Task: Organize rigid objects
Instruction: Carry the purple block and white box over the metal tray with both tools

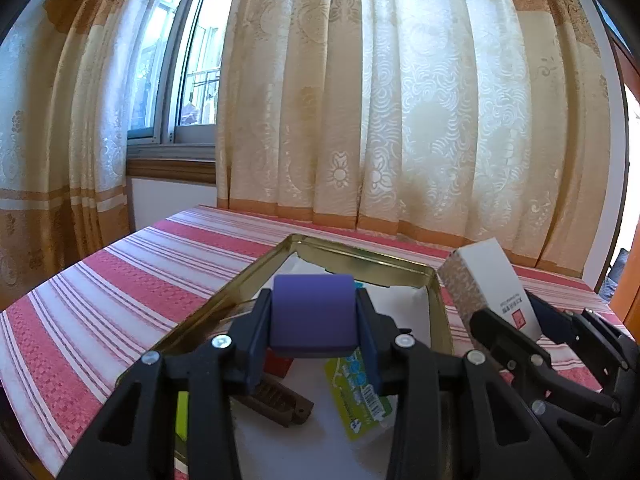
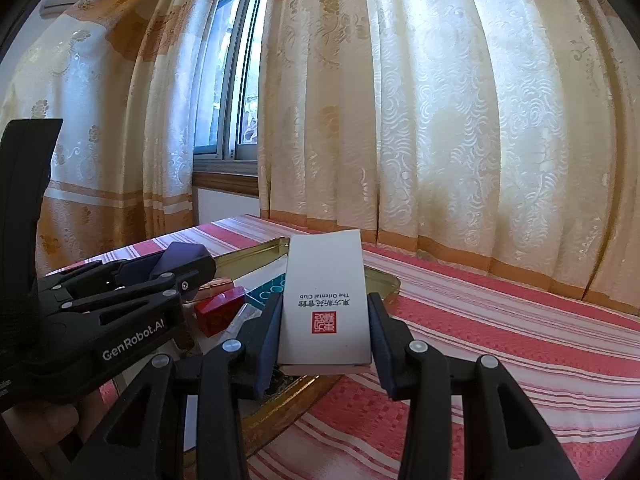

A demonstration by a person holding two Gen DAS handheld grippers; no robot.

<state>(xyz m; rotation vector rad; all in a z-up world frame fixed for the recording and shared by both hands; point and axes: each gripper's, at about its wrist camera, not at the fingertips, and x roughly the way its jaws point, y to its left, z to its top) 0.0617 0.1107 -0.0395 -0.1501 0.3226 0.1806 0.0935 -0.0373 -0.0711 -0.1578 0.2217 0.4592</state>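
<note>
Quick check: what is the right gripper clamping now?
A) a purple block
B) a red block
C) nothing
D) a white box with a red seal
D: in the right wrist view the right gripper has its pads against both sides of the white box.

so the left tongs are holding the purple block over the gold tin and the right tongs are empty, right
Not quite. The right tongs are not empty: they are shut on a white box printed with a red seal, as the right wrist view shows. The rest stands: the left tongs hold the purple block over the gold tin.
</note>
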